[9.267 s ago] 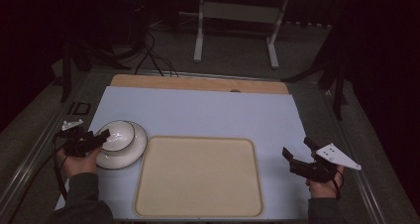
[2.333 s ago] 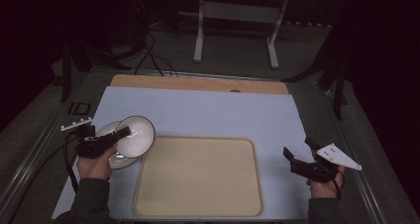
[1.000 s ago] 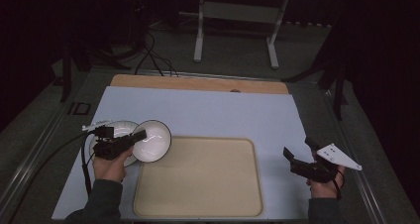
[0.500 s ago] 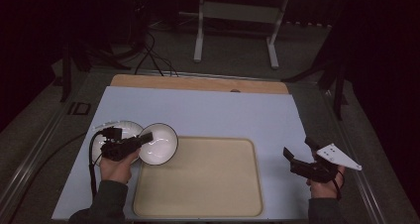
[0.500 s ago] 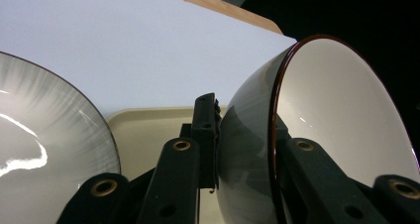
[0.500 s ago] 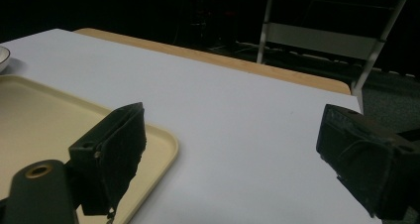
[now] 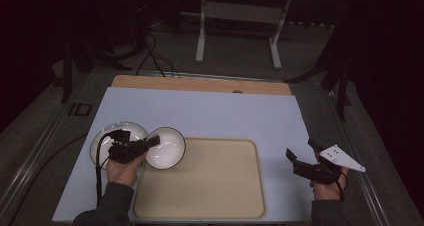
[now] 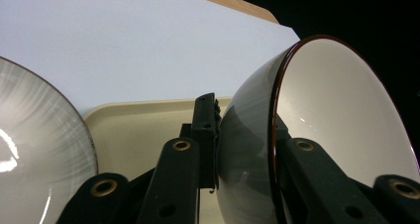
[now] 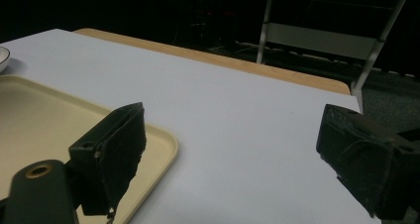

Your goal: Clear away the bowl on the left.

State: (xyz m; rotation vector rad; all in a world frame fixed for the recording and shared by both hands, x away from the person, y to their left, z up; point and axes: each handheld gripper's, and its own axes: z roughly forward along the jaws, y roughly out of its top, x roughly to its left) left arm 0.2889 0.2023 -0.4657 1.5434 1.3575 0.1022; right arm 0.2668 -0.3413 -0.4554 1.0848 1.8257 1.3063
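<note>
A white bowl [image 7: 167, 148] with a dark rim hangs tilted over the left edge of the beige tray [image 7: 210, 186]. My left gripper [image 7: 152, 141] is shut on the bowl's rim. In the left gripper view one jaw presses on the bowl's [image 8: 337, 120] outer wall and the other reaches inside it; the left gripper [image 8: 245, 125] is over the tray's corner [image 8: 143, 130]. A white plate [image 7: 102, 141] lies flat on the table under my left hand, and its ribbed face [image 8: 39, 149] shows beside the jaw. My right gripper [image 7: 301, 150] rests open near the table's right edge, nothing between its jaws [image 9: 237, 144].
The light blue table top [image 7: 210, 111] ends in a wooden strip [image 7: 200, 83] at the far side. A metal stand [image 7: 240, 31] and cables [image 7: 150, 56] are on the floor beyond. The tray's near right corner [image 9: 158, 135] lies just left of my right gripper.
My left hand has carried the bowl to the right, off the plate and over the tray's left edge. The right hand has stayed where it was.
</note>
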